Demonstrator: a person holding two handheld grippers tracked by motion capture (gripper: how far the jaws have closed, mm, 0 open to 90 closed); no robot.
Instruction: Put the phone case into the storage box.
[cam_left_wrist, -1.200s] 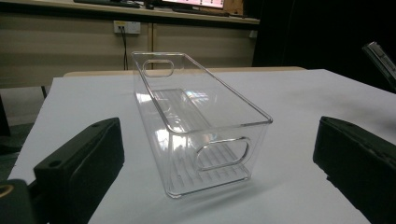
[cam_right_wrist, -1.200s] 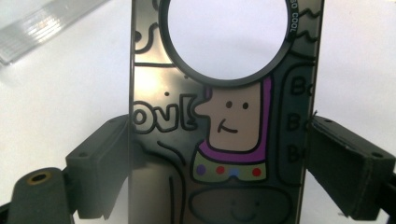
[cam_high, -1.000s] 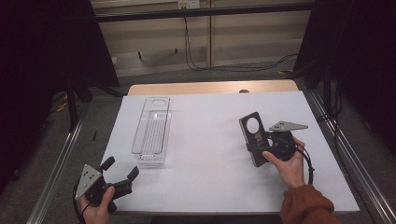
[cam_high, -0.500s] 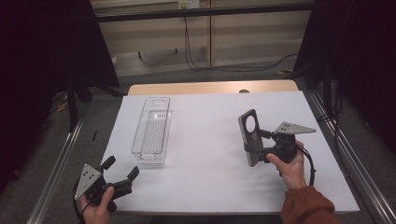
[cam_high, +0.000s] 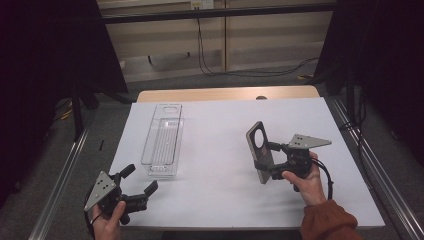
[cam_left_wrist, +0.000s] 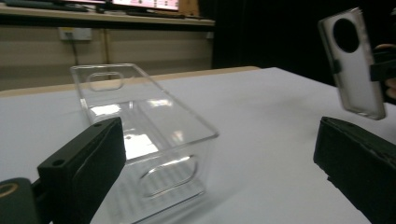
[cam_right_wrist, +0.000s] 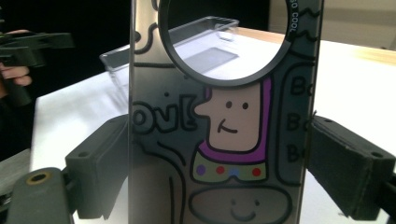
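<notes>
A phone case (cam_high: 261, 150) with a large round camera hole and a cartoon print (cam_right_wrist: 219, 140) stands upright above the white table, right of centre. My right gripper (cam_high: 270, 161) is shut on its lower half, one jaw on each long edge (cam_right_wrist: 219, 163). Off the table's front left corner my left gripper (cam_high: 140, 179) is held open, with nothing between its jaws (cam_left_wrist: 219, 154). The left gripper view looks past them to the case (cam_left_wrist: 352, 65) at the far right.
An empty, long, clear plastic bin (cam_high: 162, 170) lies lengthwise on the table's left half, right ahead of the left gripper (cam_left_wrist: 173, 172). White paper (cam_high: 225, 200) covers the table; a wooden strip (cam_high: 225, 94) shows at the far edge. Metal rails (cam_high: 380, 175) run along both sides.
The right gripper has tipped the phone case up from a slanted pose to nearly upright and edge-on, shifting slightly left. The left gripper has stayed in place.
</notes>
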